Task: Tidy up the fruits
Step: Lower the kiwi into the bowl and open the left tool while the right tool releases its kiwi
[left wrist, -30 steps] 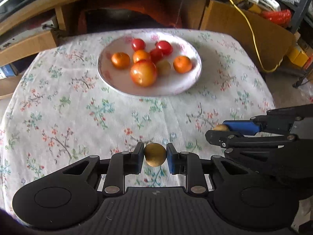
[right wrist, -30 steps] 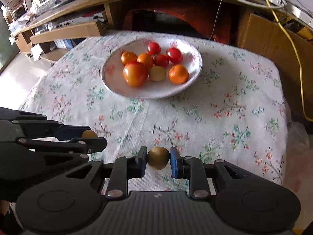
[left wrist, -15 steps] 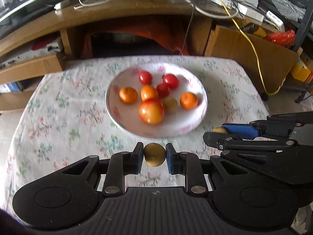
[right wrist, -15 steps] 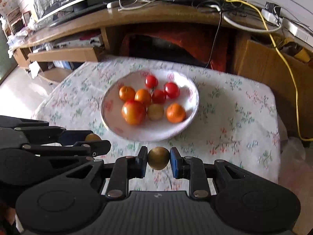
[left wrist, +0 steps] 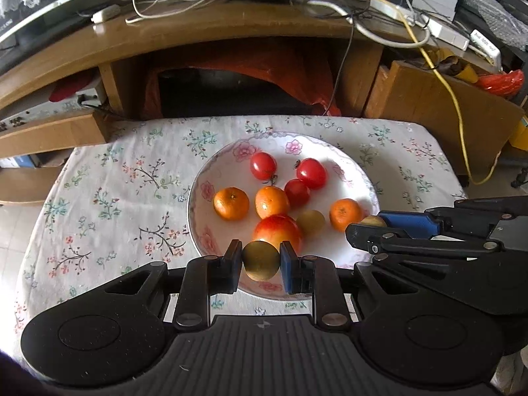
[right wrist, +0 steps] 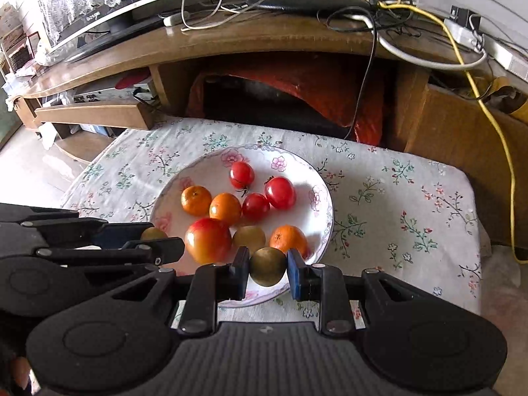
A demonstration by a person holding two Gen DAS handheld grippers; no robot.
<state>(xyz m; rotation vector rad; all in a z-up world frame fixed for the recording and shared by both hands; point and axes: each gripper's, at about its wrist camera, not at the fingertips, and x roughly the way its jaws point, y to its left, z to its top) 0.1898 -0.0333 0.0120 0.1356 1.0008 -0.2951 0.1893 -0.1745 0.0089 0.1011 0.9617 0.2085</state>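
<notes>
A plate (left wrist: 198, 217) is set on the tabletop (left wrist: 115, 198), in front of a desk (left wrist: 231, 33). In it, three tomatoes (left wrist: 263, 165) lie at the back, mandarins (left wrist: 231, 203) in the middle, an apple (left wrist: 277, 231) at the near side. Each tongs' fruit is held over the plate's near rim: left tongs (left wrist: 260, 261), right tongs (right wrist: 267, 266).

White floral plate (left wrist: 359, 178), floral tablecloth (left wrist: 115, 198), red tomatoes (left wrist: 312, 173)

Both wrist cameras look forward and down along their fingers from close above the near rim of the plate (left wrist: 198, 191) (right wrist: 325, 204), side by side, sharing plate, tablecloth (left wrist: 115, 191) (right wrist: 396, 204) and desk (left wrist: 214, 29) (right wrist: 264, 39) beyond.
</notes>
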